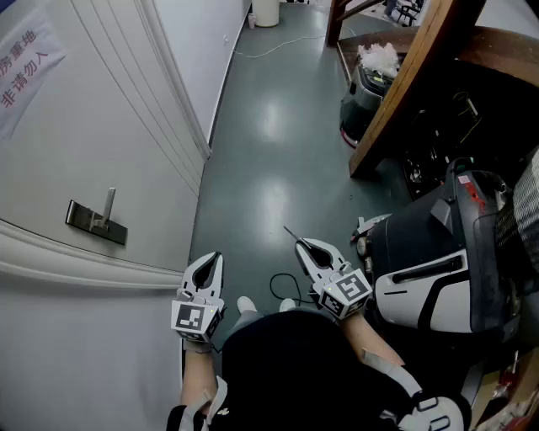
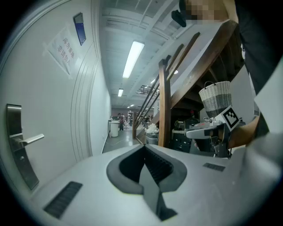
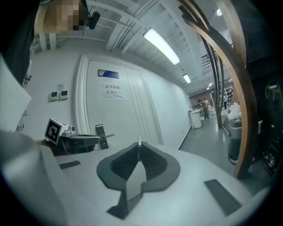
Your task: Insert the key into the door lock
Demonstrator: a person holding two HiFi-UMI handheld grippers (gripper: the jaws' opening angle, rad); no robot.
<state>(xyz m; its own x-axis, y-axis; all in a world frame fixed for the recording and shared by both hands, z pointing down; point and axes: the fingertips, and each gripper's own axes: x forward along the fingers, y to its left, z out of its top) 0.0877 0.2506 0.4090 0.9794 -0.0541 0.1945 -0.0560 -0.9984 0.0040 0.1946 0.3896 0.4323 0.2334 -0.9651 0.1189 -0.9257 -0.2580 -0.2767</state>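
Note:
The white door point(image 1: 76, 126) fills the left of the head view. Its metal lock plate point(image 1: 95, 224) carries a lever handle point(image 1: 109, 204). My right gripper point(image 1: 300, 244) is shut on a thin metal key point(image 1: 290, 232). The key tip point(image 3: 139, 142) pokes out between the closed jaws in the right gripper view. From there the lock plate point(image 3: 101, 134) stands off to the left, well apart. My left gripper point(image 1: 218, 255) hangs close beside the door, below the lock plate, shut with nothing in it point(image 2: 144, 148). The lever point(image 2: 33, 139) shows at far left in the left gripper view.
A paper notice point(image 1: 25, 63) is stuck on the door. A slanted wooden stair beam point(image 1: 404, 93) and a black-and-white machine point(image 1: 429, 269) crowd the right. A thin cable point(image 1: 282, 290) lies on the grey floor point(image 1: 269, 151) near my feet. A white bin point(image 1: 265, 12) stands far down the corridor.

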